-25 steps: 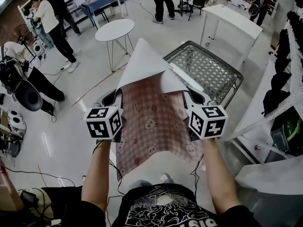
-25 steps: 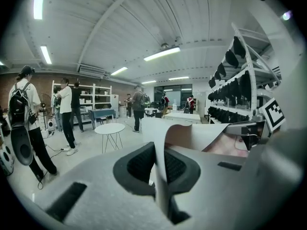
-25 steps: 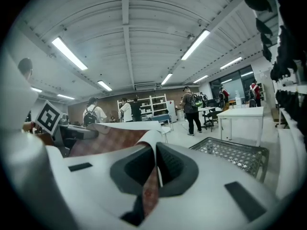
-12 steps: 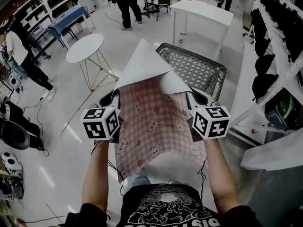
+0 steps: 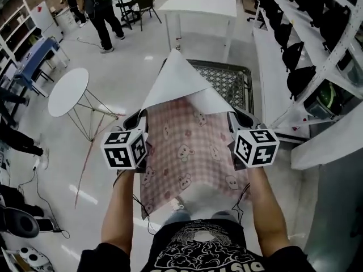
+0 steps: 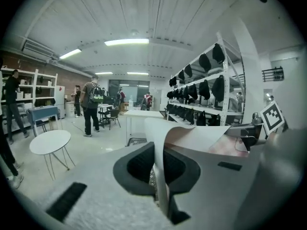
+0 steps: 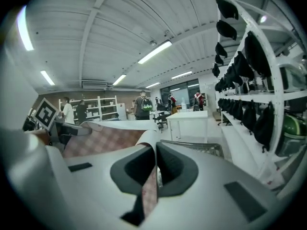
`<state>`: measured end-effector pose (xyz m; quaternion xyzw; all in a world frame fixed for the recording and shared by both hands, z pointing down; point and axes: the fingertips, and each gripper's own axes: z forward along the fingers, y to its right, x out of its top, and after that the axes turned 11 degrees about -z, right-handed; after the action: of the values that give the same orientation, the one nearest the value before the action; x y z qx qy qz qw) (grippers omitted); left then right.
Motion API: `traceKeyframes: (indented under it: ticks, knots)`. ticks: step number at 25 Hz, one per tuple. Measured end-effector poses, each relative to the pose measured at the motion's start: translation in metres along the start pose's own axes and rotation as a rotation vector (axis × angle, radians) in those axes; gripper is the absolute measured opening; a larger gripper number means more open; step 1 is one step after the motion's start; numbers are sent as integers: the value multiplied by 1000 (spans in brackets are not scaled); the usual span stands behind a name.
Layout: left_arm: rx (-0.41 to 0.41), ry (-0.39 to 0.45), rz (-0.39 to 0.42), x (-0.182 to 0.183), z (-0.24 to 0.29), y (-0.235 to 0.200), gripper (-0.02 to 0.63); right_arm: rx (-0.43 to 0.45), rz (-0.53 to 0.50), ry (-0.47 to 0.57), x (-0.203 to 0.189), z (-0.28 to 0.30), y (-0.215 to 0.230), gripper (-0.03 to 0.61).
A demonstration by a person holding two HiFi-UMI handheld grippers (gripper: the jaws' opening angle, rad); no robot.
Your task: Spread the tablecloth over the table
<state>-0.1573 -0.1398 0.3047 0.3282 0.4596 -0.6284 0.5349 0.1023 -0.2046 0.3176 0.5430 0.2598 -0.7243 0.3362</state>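
**Head view, looking steeply down.** The pale workshop floor [image 5: 130, 67] fills most of the frame. White shelving [image 5: 266, 67] hung with dark bags runs down the right edge. A white rectangular desk [image 5: 198, 5] stands at top centre and a round white desk [image 5: 68, 92] at left. A mesh-topped metal desk [image 5: 229, 84] lies just above centre, partly hidden behind the cloth (which of these is meant to be covered cannot be told, though the mesh one is nearest). The tablecloth [image 5: 190, 152], pink check printed with small bears, is held in the air at centre frame, over no desk yet. Its far part is folded back to show the white underside as a peak, and its near edge hangs toward the person's legs. The left gripper [image 5: 140, 119] and right gripper [image 5: 238, 119] flank it, each with jaws clenched on a side edge of the cloth, as both gripper views confirm. Likely hazards: the thin edge bite could slip under a brisk throw, the folded-back peak could land doubled, and the hanging edge could snag on the mesh rim or be trodden on.
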Motion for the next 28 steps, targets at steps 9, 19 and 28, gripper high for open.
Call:
traceKeyframes:
  ticks: [9,19,28]
  knots:
    - [-171,-54,42,19,47,-20,8,-200,16,-35,6,5,4,6]
    - [-218,-83,73,33,94,-43,8,-322,-5,-83,5,18,36,6]
    - [-194,-92,100,46,155,-64,8,-382,-40,-119,-2,48,95,6]
